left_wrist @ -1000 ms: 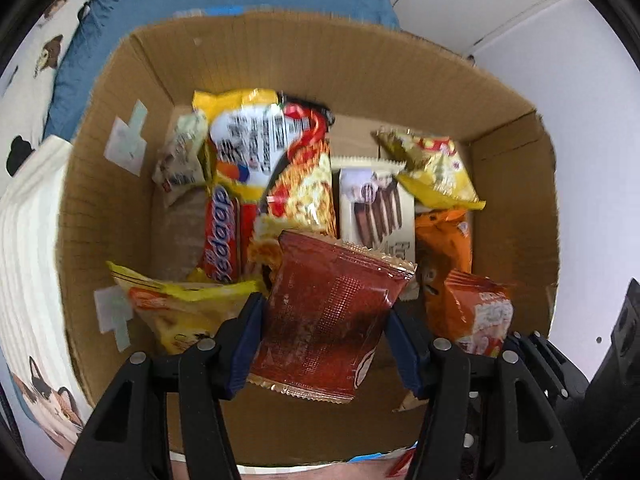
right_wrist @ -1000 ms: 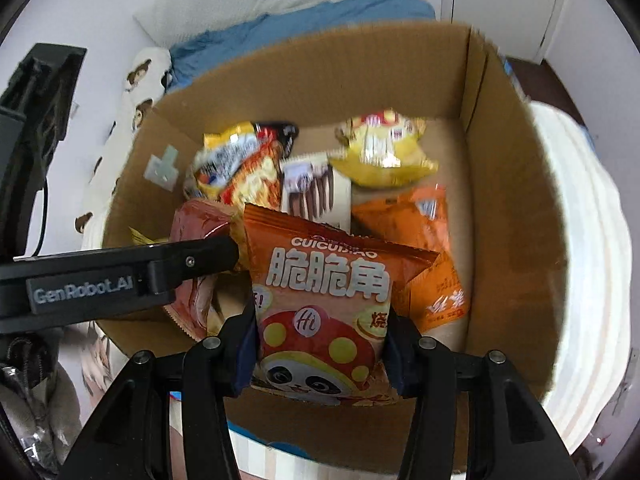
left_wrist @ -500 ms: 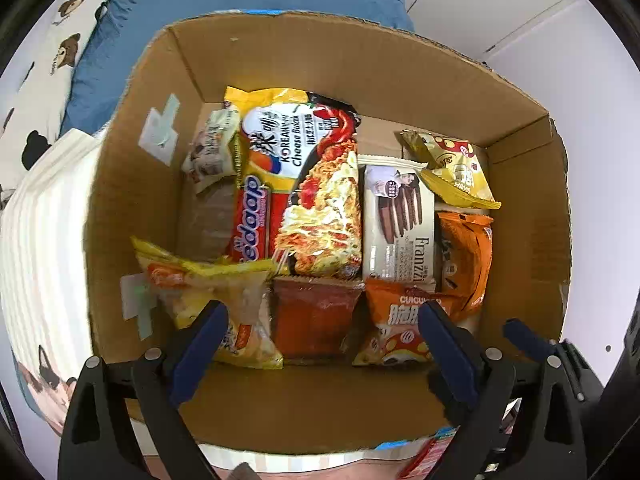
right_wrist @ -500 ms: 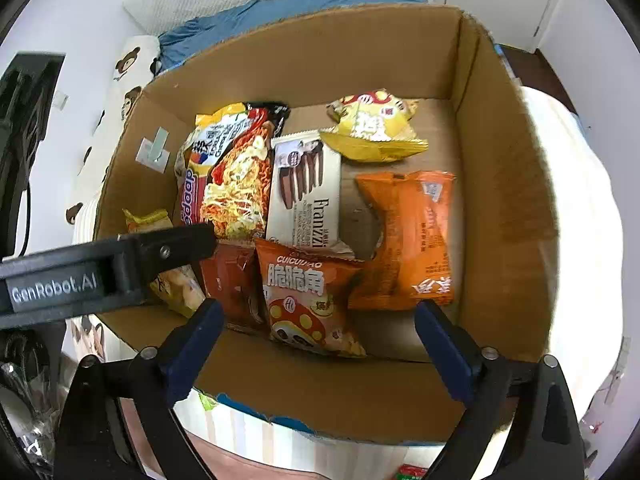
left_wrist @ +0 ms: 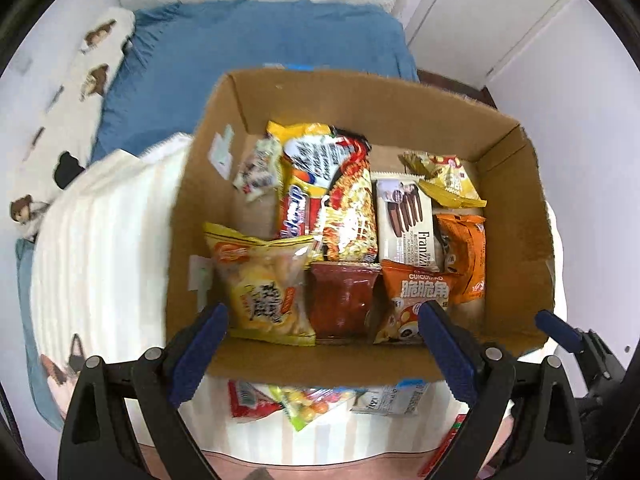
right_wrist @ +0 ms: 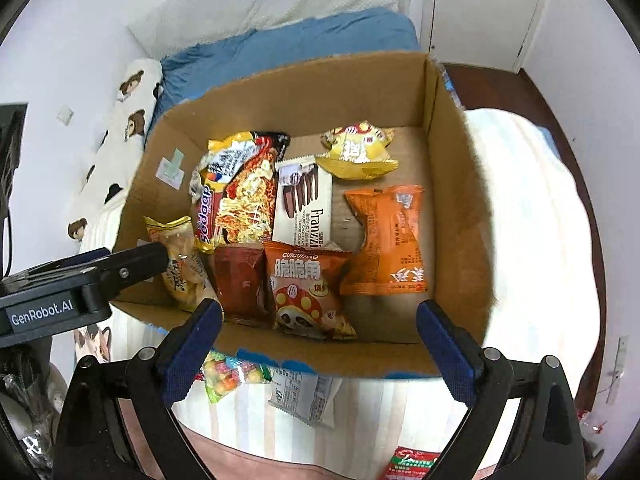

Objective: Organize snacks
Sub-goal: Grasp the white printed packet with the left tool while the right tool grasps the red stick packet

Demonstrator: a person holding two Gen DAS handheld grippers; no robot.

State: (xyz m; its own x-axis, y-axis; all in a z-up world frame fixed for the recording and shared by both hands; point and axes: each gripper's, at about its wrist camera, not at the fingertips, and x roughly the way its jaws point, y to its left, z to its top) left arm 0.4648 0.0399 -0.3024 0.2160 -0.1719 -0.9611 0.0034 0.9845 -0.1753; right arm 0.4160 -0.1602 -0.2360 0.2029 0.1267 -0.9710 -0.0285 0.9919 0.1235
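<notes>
We see the left gripper (left_wrist: 322, 344) spread wide with nothing between its blue pads, poised above the near wall of the cardboard box (left_wrist: 360, 96). The right gripper (right_wrist: 318, 338) is likewise spread and empty, over the same near wall.

Box contents, placed relative to the grippers:
- dark red packet (left_wrist: 342, 300) directly ahead of the left gripper, lying against the near wall
- yellow snack bag (left_wrist: 260, 284) just left of it, touching
- orange panda bag (right_wrist: 308, 288) directly ahead of the right gripper, touching the red packet's right side
- plain orange bag (right_wrist: 386, 240) ahead and right
- noodle packet (right_wrist: 240, 192) and wafer packet (right_wrist: 304, 204) farther ahead, side by side
- small gold bag (right_wrist: 358, 150) near the far wall

The box sits on a striped bed cover (left_wrist: 100, 260). Below the grippers, outside the box, lie loose packets, including a candy bag (right_wrist: 228, 376) and a white packet (right_wrist: 304, 396).
</notes>
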